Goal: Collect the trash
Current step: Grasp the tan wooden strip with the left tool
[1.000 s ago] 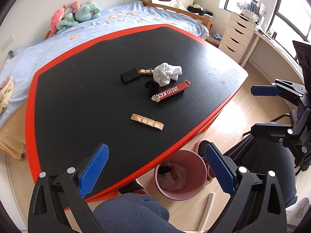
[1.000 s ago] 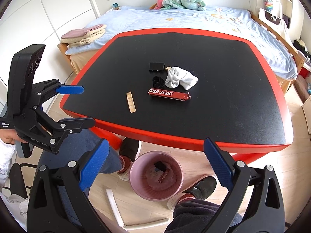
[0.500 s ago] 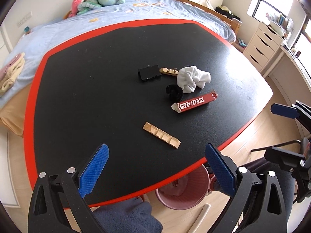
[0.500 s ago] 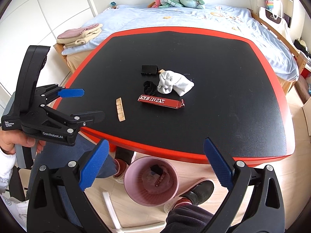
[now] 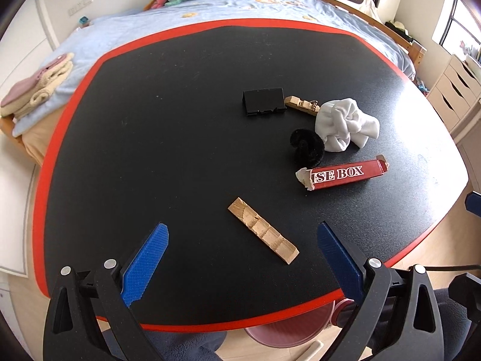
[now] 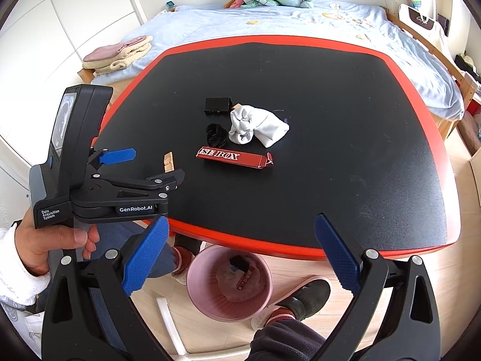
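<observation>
Left gripper (image 5: 242,258), jaws spread and empty, poised over the wood strip (image 5: 262,230) lying flat near the table's (image 5: 180,150) front edge; the strip, probably light and stiff, is best pinched across its narrow width; right gripper (image 6: 239,258) likewise spread above the bin (image 6: 197,294).

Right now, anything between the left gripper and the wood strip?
Nothing visible. The left gripper is open over bare table, and the wood strip lies just ahead between its fingers.
</observation>
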Tool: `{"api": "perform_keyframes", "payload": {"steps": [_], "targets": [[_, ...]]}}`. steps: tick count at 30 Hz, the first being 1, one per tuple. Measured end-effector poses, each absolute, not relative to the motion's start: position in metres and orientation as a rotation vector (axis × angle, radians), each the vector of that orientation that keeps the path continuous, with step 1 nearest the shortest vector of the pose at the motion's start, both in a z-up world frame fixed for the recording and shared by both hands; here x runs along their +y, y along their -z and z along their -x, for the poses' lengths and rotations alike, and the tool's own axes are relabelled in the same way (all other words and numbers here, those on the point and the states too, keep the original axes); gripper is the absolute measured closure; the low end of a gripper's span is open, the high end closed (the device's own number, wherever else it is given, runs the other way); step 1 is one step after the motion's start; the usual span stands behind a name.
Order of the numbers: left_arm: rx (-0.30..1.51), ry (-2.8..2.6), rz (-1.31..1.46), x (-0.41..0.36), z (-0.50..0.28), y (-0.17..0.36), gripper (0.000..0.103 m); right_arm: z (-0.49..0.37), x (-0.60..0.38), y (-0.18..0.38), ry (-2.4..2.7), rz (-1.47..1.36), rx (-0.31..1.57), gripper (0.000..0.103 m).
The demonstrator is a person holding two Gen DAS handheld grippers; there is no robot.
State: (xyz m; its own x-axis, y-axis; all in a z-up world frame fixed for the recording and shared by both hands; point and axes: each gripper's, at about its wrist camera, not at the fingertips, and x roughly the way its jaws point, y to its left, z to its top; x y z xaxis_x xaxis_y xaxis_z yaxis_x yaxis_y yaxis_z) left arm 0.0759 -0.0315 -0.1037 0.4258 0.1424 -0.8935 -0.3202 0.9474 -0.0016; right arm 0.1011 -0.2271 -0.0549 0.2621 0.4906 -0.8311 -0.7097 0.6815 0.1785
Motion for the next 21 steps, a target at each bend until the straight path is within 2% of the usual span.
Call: {"api": "perform_keyframes", "payload": {"steps": [1, 4, 6, 10, 21], "targets": [[1.097, -0.301, 0.181, -0.031, -0.076, 0.105, 0.008, -0.102, -0.227, 0.056, -0.823, 0.25, 1.02, 0.007], [1.11, -0.322, 0.177, -0.032, -0.075, 0.111, 0.018, -0.104, -0.225, 0.056, -0.827, 0.25, 1.02, 0.007], [1.099, -0.324, 0.181, -0.032, -0.076, 0.111, 0.018, -0.105, -0.223, 0.057, -0.829, 0.253, 1.022, 0.007], [1.099, -0.301, 0.183, -0.031, -0.071, 0.111, 0.025, -0.108, -0.217, 0.058, -0.839, 0.26, 1.023, 0.007], [1.121, -0.264, 0.192, -0.008, -0.059, 0.103, 0.063, -0.118, -0.196, 0.063, -0.876, 0.292, 1.016, 0.007]]}}
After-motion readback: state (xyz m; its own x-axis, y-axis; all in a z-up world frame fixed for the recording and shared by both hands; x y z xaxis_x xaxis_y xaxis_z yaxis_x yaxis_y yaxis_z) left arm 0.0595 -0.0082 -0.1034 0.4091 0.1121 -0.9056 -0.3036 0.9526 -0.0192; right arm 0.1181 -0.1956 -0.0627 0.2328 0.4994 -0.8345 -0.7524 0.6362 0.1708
